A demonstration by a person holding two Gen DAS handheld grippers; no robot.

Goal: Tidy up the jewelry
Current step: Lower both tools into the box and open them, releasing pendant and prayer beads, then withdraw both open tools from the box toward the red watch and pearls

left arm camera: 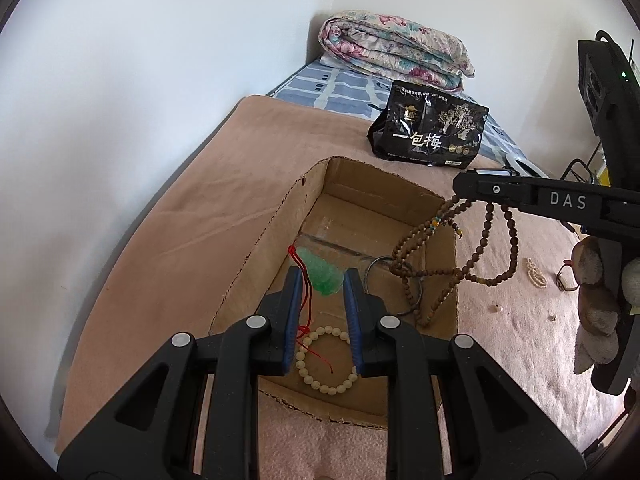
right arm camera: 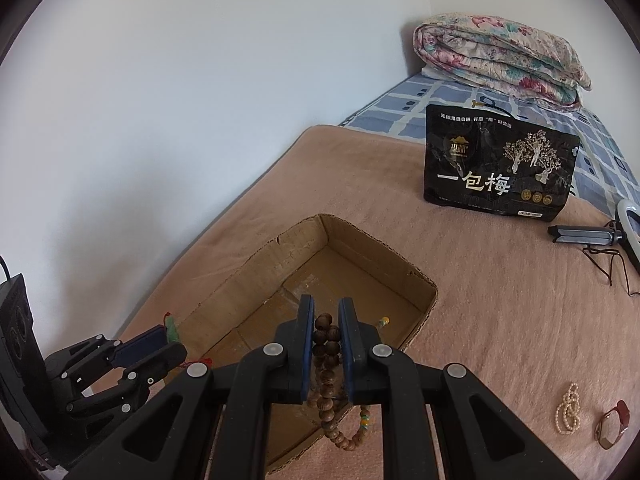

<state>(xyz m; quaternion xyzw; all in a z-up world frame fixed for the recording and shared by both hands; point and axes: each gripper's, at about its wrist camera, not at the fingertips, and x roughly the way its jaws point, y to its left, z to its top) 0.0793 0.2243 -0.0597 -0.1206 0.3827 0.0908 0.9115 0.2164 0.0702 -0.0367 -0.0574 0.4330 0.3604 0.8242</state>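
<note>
An open cardboard box [left arm camera: 256,248] sits on a pink blanket. My left gripper [left arm camera: 322,284] is over the box, shut on a green jade pendant [left arm camera: 322,274] with a red cord. A cream bead bracelet [left arm camera: 326,360] and a metal bangle [left arm camera: 394,286] lie in the box. My right gripper [right arm camera: 325,330] is shut on a brown wooden bead necklace [right arm camera: 326,360], which hangs over the box's right wall in the left wrist view [left arm camera: 432,264]. The box also shows in the right wrist view [right arm camera: 240,292].
A black snack bag [right arm camera: 500,164] stands behind the box. A folded floral quilt [right arm camera: 500,56] lies at the bed's far end. A pearl strand [right arm camera: 568,410] and a red-strapped watch [right arm camera: 612,424] lie on the blanket at right. A folded tripod [right arm camera: 584,236] lies at far right.
</note>
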